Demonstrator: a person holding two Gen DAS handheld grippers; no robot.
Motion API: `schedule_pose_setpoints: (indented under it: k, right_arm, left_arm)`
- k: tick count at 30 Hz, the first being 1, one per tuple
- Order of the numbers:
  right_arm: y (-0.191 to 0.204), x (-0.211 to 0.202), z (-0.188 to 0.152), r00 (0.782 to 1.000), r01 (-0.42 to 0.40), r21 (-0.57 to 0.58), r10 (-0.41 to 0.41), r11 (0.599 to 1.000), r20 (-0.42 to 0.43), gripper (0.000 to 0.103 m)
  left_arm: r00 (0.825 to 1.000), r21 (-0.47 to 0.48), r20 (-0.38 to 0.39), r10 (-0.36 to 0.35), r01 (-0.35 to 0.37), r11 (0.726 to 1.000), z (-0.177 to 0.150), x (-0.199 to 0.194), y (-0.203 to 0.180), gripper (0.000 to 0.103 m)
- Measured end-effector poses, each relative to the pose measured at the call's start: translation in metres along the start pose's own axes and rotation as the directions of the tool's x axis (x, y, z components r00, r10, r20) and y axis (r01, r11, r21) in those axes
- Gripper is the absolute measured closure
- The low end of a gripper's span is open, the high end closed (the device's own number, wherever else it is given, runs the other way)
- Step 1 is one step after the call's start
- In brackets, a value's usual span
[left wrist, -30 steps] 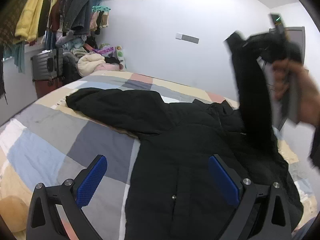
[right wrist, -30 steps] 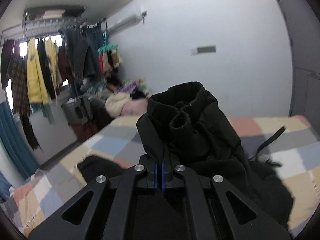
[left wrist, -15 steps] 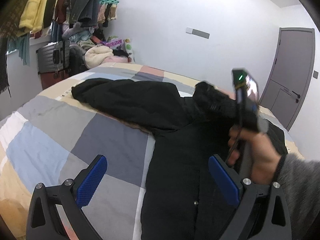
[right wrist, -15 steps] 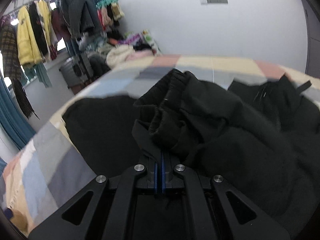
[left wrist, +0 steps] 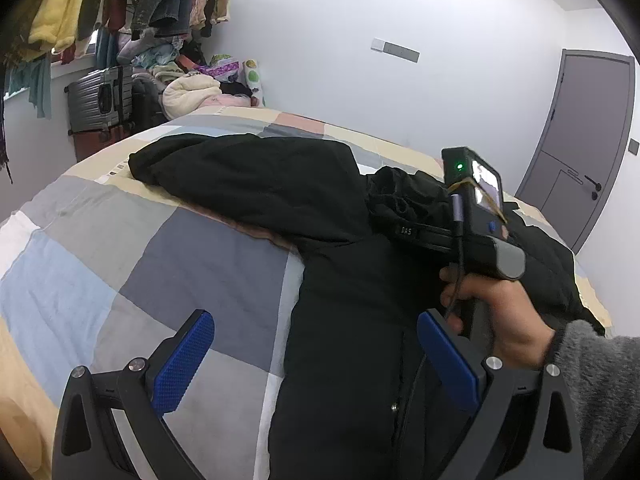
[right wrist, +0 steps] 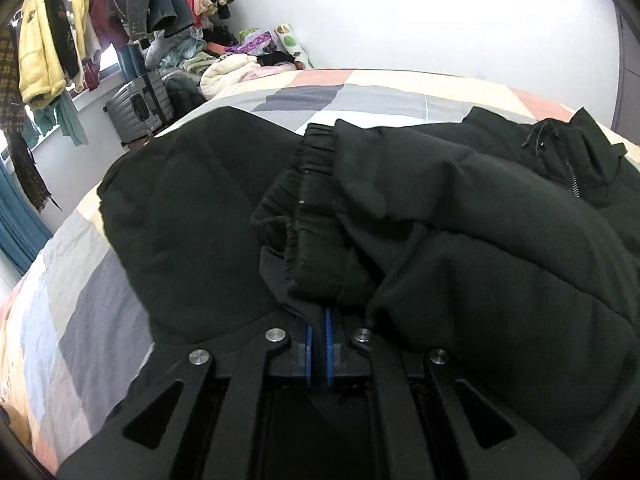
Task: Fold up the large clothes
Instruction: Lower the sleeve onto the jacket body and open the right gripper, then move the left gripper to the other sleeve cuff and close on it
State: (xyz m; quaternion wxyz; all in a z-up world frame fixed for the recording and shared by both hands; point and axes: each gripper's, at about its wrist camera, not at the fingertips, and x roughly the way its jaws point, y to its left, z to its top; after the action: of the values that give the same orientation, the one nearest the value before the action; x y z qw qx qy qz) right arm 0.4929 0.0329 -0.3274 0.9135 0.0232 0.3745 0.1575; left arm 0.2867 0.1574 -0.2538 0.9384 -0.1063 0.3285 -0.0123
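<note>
A large black padded jacket [left wrist: 340,300] lies spread on the patchwork bed [left wrist: 120,260], one sleeve [left wrist: 248,176] stretched out to the left. My left gripper [left wrist: 316,360] is open and empty, low over the jacket's body. My right gripper [right wrist: 316,316] is shut on the cuff [right wrist: 316,216] of the other sleeve, held low over the jacket's chest. The right gripper and the hand holding it show in the left wrist view [left wrist: 476,216]. The collar and zip [right wrist: 568,160] lie at the right.
A grey suitcase [left wrist: 100,100] and a heap of clothes [left wrist: 188,88] stand beyond the bed's far left corner. Clothes hang on a rail [left wrist: 80,12] above. A grey door [left wrist: 580,140] is at the right. The bed's left part [left wrist: 60,288] is bare quilt.
My right gripper has brought the sleeve cuff down from high in the air and leftward across the jacket's chest. My left gripper stayed open and hardly moved.
</note>
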Motion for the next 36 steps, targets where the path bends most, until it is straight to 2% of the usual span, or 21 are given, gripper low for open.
schedule_pose_setpoints:
  k: [3, 6, 7, 8, 10, 15, 23, 27, 29, 32, 36]
  right_arm:
    - [0.002, -0.011, -0.003, 0.999, -0.028, 0.008, 0.028, 1.000, -0.017, 0.092]
    - [0.007, -0.020, -0.008, 0.999, -0.025, -0.010, 0.024, 1.000, -0.049, 0.078]
    - [0.009, -0.024, -0.009, 0.998, -0.024, -0.016, 0.023, 1.000, -0.056, 0.069]
    - [0.011, -0.028, -0.011, 0.998, -0.025, -0.026, 0.024, 0.999, -0.062, 0.047]
    - [0.016, -0.040, -0.013, 0.999, -0.030, -0.045, 0.027, 0.999, -0.047, 0.027]
    - [0.023, -0.073, -0.016, 1.000, -0.028, -0.108, 0.028, 0.994, 0.003, 0.027]
    - [-0.005, -0.147, -0.023, 0.994, 0.010, -0.046, -0.005, 0.999, 0.111, 0.027]
    - [-0.020, -0.190, -0.030, 0.986, 0.040, -0.043, -0.032, 0.998, 0.165, 0.027]
    - [-0.028, -0.215, -0.037, 0.979, 0.072, -0.061, -0.059, 0.996, 0.194, 0.027]
    - [-0.037, -0.246, -0.053, 0.970, 0.105, -0.086, -0.082, 0.991, 0.230, 0.027]
    - [-0.056, -0.279, -0.074, 0.967, 0.121, -0.055, -0.106, 0.991, 0.233, 0.027]
  left_arm:
    - [1.000, -0.004, 0.009, -0.006, 0.006, 1.000, 0.000, -0.005, -0.001, 0.001]
    - [1.000, 0.001, 0.017, -0.006, 0.006, 1.000, -0.001, -0.009, -0.002, 0.001]
    - [1.000, 0.000, 0.018, -0.007, 0.007, 1.000, -0.001, -0.011, -0.002, 0.001]
    - [1.000, -0.001, 0.019, -0.011, 0.011, 1.000, -0.001, -0.012, -0.003, 0.001]
    - [1.000, -0.001, 0.023, -0.018, 0.018, 1.000, -0.001, -0.014, -0.004, 0.001]
    - [0.999, 0.005, 0.028, -0.023, 0.022, 1.000, -0.002, -0.019, -0.007, 0.001]
    - [0.998, 0.051, 0.055, -0.042, 0.039, 0.998, -0.007, -0.038, -0.027, 0.001]
    - [0.997, 0.119, 0.078, -0.028, 0.019, 0.993, -0.010, -0.054, -0.047, 0.001]
    - [0.995, 0.130, 0.095, -0.018, 0.006, 0.992, -0.011, -0.063, -0.057, 0.001]
    - [0.993, 0.129, 0.106, -0.057, 0.043, 0.991, -0.013, -0.077, -0.068, 0.001]
    - [0.987, 0.181, 0.136, -0.081, 0.056, 0.982, -0.024, -0.095, -0.087, 0.001]
